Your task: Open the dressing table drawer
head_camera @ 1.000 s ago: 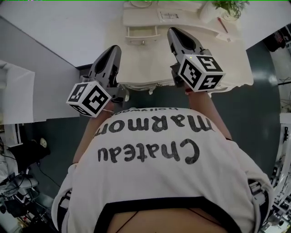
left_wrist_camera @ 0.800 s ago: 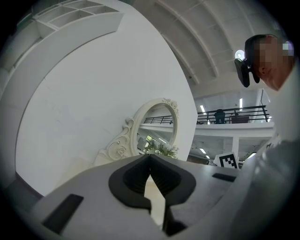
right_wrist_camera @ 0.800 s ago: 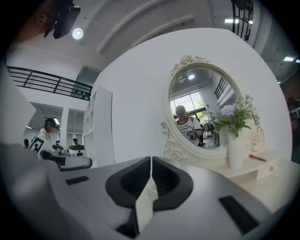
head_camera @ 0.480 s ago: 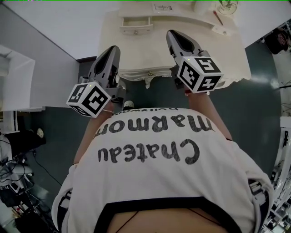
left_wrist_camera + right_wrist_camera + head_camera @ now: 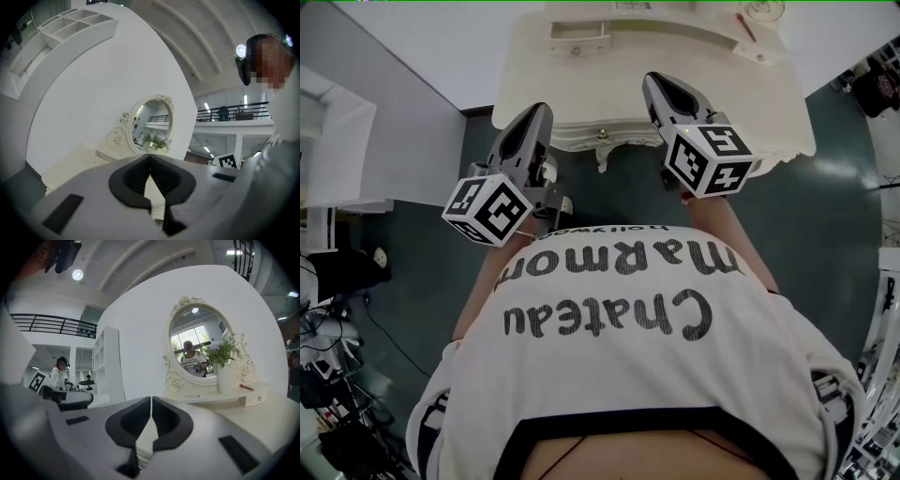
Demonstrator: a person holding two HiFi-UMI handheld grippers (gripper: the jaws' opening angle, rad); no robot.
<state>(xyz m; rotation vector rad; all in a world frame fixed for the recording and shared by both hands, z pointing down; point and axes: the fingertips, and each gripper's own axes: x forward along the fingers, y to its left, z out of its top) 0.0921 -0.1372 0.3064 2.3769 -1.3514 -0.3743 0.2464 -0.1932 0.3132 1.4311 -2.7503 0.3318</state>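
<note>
I've moved in: drawer knob (image 5: 602, 137) now sits btwn left gripper (image 5: 538, 112) & right gripper (image 5: 662, 84) at dressing table (image 5: 773, 103) front. Both claws fully closed, holding nothing. I'd say approach is nearly done, grab still to come.

Dressing table (image 5: 773, 103): straight before me.
Drawer (image 5: 614, 141): middle of its front edge.
My left gripper (image 5: 538, 112): front edge, left of the drawer.
My right gripper (image 5: 662, 81): over the surface, right of the drawer.
Mirror (image 5: 199, 348): back edge.
Vase (image 5: 225, 380): just right of the mirror.
</note>
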